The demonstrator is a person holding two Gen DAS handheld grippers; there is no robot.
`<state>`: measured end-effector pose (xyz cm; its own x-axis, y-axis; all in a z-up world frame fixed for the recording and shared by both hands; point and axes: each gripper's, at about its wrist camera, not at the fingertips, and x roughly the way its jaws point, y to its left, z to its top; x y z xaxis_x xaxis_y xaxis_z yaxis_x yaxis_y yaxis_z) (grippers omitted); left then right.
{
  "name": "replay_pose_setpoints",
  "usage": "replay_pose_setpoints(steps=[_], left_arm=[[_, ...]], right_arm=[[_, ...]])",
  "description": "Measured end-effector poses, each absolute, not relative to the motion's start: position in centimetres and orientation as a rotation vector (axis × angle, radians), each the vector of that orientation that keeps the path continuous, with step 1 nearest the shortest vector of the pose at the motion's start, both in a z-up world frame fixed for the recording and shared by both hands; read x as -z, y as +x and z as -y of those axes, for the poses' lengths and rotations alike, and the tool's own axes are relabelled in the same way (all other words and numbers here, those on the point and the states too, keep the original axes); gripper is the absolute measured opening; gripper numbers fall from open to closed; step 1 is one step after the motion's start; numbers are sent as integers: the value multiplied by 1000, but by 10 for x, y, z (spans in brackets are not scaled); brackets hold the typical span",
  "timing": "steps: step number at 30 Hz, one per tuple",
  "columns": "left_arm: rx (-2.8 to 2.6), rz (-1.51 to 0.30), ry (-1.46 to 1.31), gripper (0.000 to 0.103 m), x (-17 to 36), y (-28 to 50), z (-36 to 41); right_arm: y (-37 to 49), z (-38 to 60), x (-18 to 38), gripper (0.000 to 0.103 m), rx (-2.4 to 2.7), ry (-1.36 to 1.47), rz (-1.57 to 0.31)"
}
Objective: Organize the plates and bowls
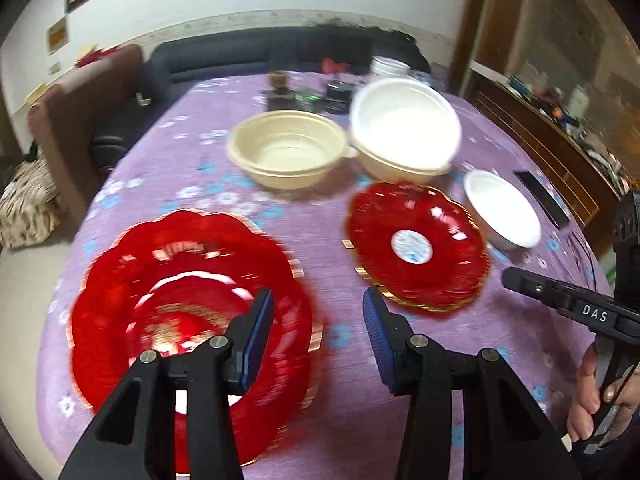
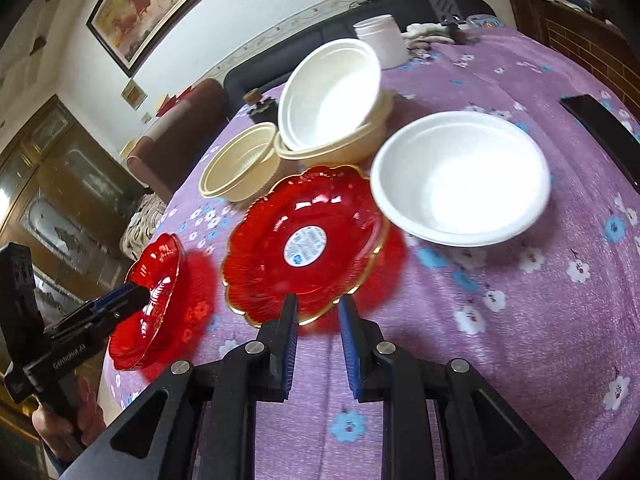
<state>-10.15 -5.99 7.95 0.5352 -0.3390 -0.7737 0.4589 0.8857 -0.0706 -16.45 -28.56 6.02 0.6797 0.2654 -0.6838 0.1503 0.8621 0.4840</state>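
Both wrist views angled down, close over table [image 1: 344,420], sharing labelled red plate [image 2: 304,240]

A table [image 2: 540,320] under a purple cloth printed with blue and white flowers carries the dishes. Toward its left edge lies a large red scalloped plate [image 1: 180,280]. Near the middle sits a red plate with a gold rim and a round label [image 2: 304,240]. Just right of it stands a white bowl [image 2: 460,180]. Beyond them are a cream bowl [image 2: 240,168] and a second cream bowl [image 2: 360,140] with a white bowl tilted inside it [image 2: 332,92]. A white jar [image 2: 380,40] stands near the far edge, a black flat object [image 2: 600,128] by the right edge.
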Motion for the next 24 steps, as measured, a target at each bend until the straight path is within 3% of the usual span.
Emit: replay_pose_setpoints(steps=[20,24], left_arm=[[407,-1038,168,49,-39,-19,129],[404,-1041,184,40,-33,-16,134]], right_arm=[[-146,309,-33,22,-22,595,-852],[-141,306,-32,22,-22,583,-852]])
